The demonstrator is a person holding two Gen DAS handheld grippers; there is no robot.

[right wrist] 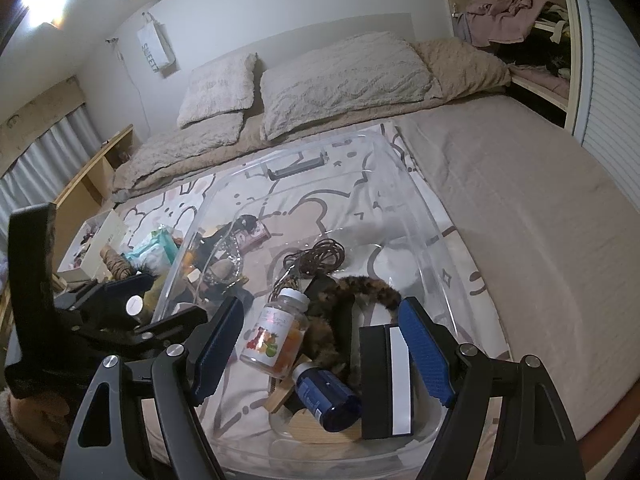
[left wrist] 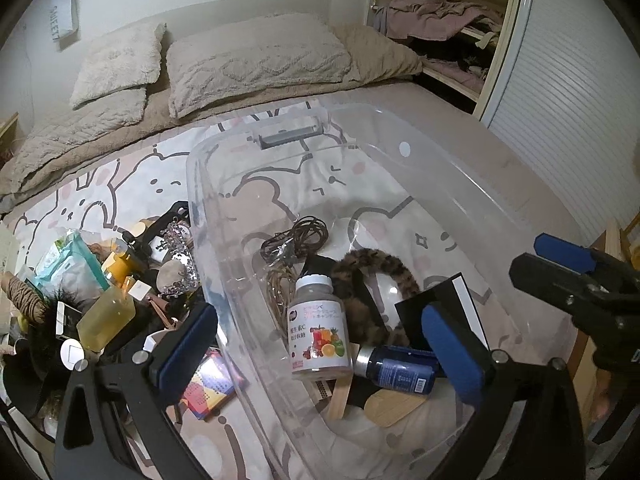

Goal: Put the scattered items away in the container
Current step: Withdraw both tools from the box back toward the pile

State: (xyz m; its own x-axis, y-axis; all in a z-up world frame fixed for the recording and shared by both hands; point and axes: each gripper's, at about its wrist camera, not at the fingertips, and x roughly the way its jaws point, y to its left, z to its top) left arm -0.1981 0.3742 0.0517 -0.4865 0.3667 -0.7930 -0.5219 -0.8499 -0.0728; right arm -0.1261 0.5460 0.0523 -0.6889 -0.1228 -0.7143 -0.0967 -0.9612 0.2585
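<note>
A clear plastic container (left wrist: 400, 148) (right wrist: 404, 184) sits on the bed. Inside lie a gummy bottle (left wrist: 318, 330) (right wrist: 276, 334), a dark blue bottle (left wrist: 400, 368) (right wrist: 326, 400), a leopard-print headband (left wrist: 368, 268) (right wrist: 360, 288), a black box (left wrist: 460, 300) (right wrist: 384, 380), coiled cords (left wrist: 296, 238) (right wrist: 316, 256) and wooden pieces (left wrist: 384, 406). My left gripper (left wrist: 320, 356) is open and empty over the container's near left wall. My right gripper (right wrist: 320, 352) is open and empty above the container's near end. Scattered items (left wrist: 108, 276) lie left of the container.
The pile holds a yellow bottle (left wrist: 106, 318), a wipes pack (left wrist: 68, 264), a tiara (left wrist: 178, 264), a rope ball (left wrist: 24, 294) and a colourful box (left wrist: 210, 386). Pillows (left wrist: 256, 60) lie at the bed's head. An open wardrobe (left wrist: 452, 32) stands at the right.
</note>
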